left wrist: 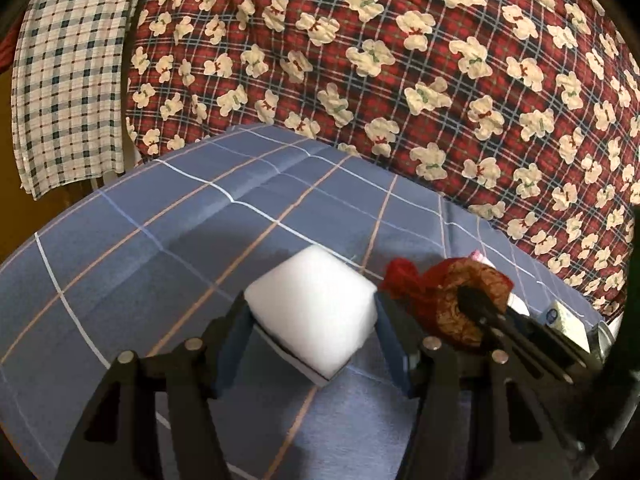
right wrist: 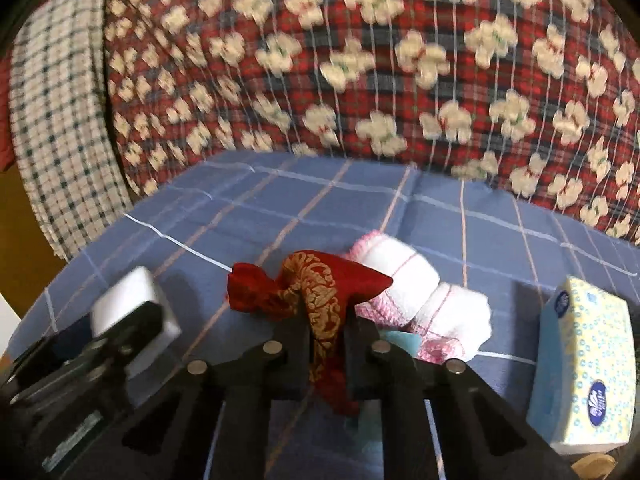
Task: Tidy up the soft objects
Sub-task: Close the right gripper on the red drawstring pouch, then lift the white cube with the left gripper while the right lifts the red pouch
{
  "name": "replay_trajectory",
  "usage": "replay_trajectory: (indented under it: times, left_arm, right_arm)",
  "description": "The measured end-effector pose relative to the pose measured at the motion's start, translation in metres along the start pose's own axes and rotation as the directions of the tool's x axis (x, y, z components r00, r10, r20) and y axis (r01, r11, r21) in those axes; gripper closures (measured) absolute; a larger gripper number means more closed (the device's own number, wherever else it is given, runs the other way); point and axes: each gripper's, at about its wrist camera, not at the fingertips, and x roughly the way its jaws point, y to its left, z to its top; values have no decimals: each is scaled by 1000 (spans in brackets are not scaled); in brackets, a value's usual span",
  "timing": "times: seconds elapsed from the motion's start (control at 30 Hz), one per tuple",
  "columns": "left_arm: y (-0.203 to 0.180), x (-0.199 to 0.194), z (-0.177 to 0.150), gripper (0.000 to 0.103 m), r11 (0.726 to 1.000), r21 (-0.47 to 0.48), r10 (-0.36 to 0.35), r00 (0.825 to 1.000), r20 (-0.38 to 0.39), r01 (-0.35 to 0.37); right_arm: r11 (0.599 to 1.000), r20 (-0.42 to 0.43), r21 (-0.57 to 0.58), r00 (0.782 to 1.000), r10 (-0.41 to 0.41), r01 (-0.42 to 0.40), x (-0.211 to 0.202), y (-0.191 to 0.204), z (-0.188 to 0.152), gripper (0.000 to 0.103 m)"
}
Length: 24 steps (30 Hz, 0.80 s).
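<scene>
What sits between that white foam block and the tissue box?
In the right wrist view, between the foam block and the tissue box are the red pouch, pinched in the right gripper's jaws, and a rolled pink-and-white towel behind it.

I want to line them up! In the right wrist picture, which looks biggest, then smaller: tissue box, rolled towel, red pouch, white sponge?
1. Tissue box, though it sits nearer the camera.
2. Rolled towel.
3. Red pouch.
4. White sponge.
Towel and pouch look close, so I am unsure.
</scene>
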Motion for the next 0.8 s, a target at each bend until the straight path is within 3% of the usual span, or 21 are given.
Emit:
replay_trajectory:
  times: [0.3,0.43,0.8]
  left_arm:
    - [-7,-15,-2,43,998,42,-48,996,76,45]
    - [-19,-26,-5,43,995,99,-8,990,139,-5]
    - [-58,-39,-20,42,984,179,-11,983,185,-23]
  right_arm:
    - [1000,140,-15,990,-8,11,-46,-5,-16,90]
    - [999,178,-29,984,-17,22,-62,-8,-24,90]
    - [998,242,-21,969,-47,53,-89,-24,-37,90]
